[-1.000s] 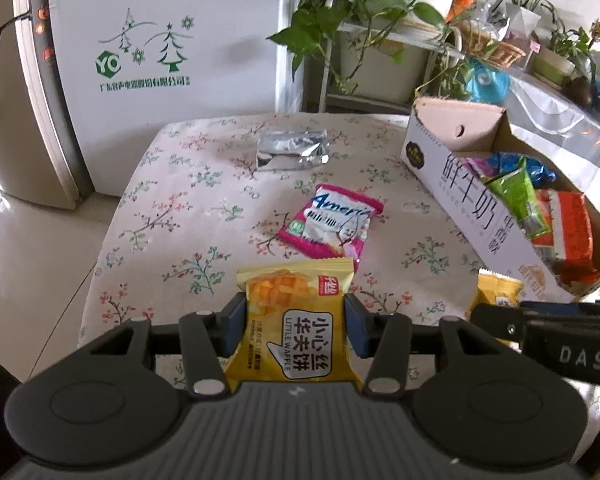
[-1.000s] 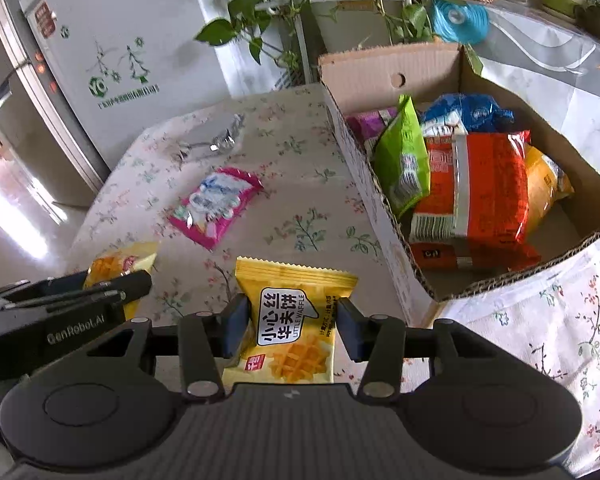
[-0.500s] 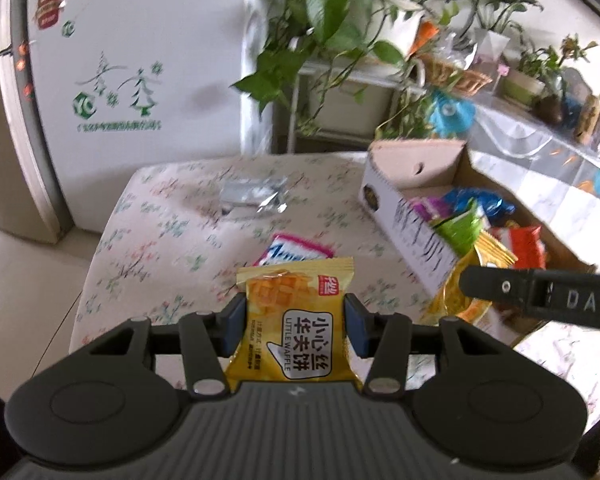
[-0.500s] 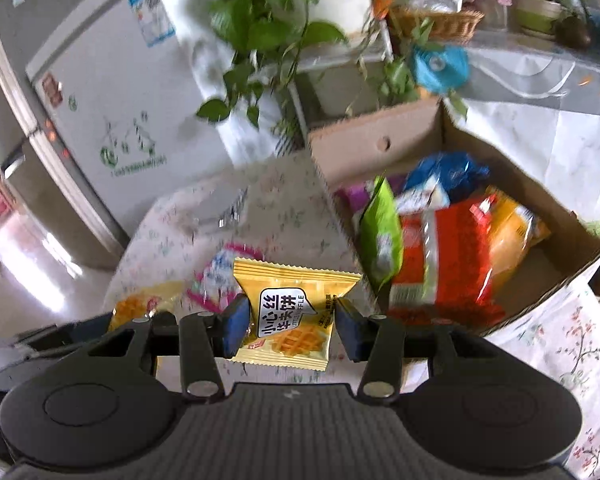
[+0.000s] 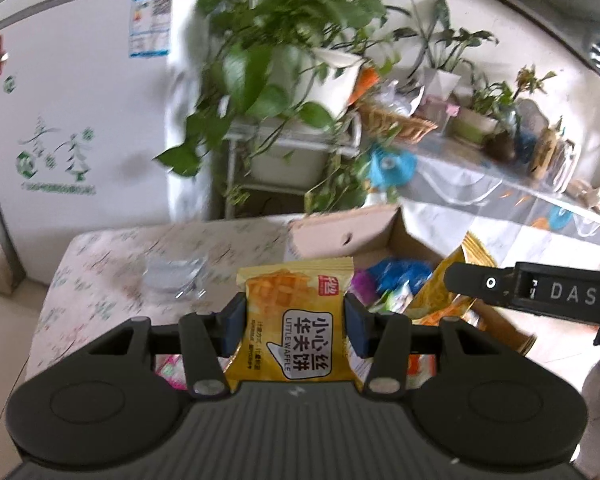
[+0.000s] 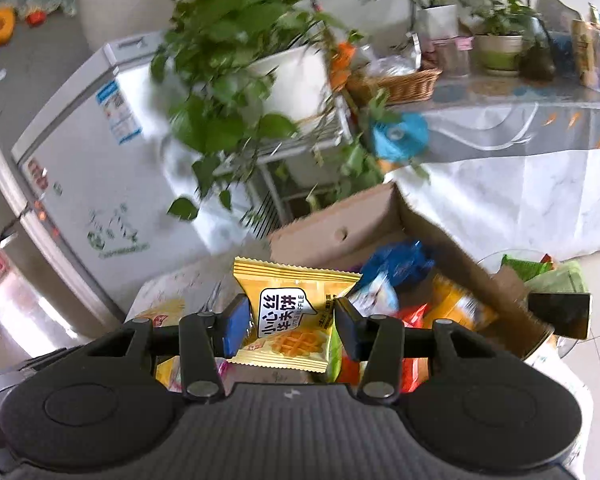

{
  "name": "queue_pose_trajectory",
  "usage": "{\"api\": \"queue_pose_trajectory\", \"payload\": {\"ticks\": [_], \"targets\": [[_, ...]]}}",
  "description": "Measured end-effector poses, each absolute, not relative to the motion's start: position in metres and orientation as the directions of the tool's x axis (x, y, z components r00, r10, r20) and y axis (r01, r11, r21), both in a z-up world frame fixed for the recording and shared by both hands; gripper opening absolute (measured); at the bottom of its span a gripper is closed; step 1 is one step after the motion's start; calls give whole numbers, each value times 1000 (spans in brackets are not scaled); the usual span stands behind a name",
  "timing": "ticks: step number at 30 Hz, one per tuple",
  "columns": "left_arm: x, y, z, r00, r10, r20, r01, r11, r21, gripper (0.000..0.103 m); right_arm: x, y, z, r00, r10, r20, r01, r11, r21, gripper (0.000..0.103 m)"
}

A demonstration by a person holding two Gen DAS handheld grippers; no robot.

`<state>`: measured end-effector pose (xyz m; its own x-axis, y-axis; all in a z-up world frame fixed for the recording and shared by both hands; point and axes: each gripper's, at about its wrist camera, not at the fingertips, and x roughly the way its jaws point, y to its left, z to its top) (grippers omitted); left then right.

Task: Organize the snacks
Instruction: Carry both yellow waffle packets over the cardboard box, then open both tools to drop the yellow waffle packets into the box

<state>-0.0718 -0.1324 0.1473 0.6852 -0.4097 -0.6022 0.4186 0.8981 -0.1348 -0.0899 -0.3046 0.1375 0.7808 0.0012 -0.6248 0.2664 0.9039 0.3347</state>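
My left gripper (image 5: 296, 316) is shut on a yellow Little Waffle packet (image 5: 296, 320), held up in the air over the near end of the cardboard box (image 5: 340, 236). My right gripper (image 6: 288, 320) is shut on a second yellow Little Waffle packet (image 6: 292, 316), also raised, near the box (image 6: 332, 228). The box holds several snack bags, among them a blue one (image 6: 396, 260) and an orange one (image 6: 456, 304). The right gripper's side and its packet (image 5: 456, 276) show at the right of the left wrist view. A silver packet (image 5: 176, 276) lies on the floral tablecloth (image 5: 100, 264).
A pink packet (image 5: 168, 372) lies on the table below my left gripper. A white fridge (image 5: 76, 120) stands behind the table. A rack with potted plants (image 5: 284, 80) stands behind the box. A long covered counter (image 5: 500, 200) runs to the right.
Both grippers have lifted with their packets and tilted upward, moving toward the box. The table has dropped low in both views and the box is closer.
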Motion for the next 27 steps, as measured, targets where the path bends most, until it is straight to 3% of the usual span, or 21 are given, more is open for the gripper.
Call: {"api": "queue_pose_trajectory", "payload": {"ticks": [27], "targets": [[10,-256,138,599,-476,-644,513,846,-148,54,-53,-392,121,705,-98,-703,533,726,434,56]]}}
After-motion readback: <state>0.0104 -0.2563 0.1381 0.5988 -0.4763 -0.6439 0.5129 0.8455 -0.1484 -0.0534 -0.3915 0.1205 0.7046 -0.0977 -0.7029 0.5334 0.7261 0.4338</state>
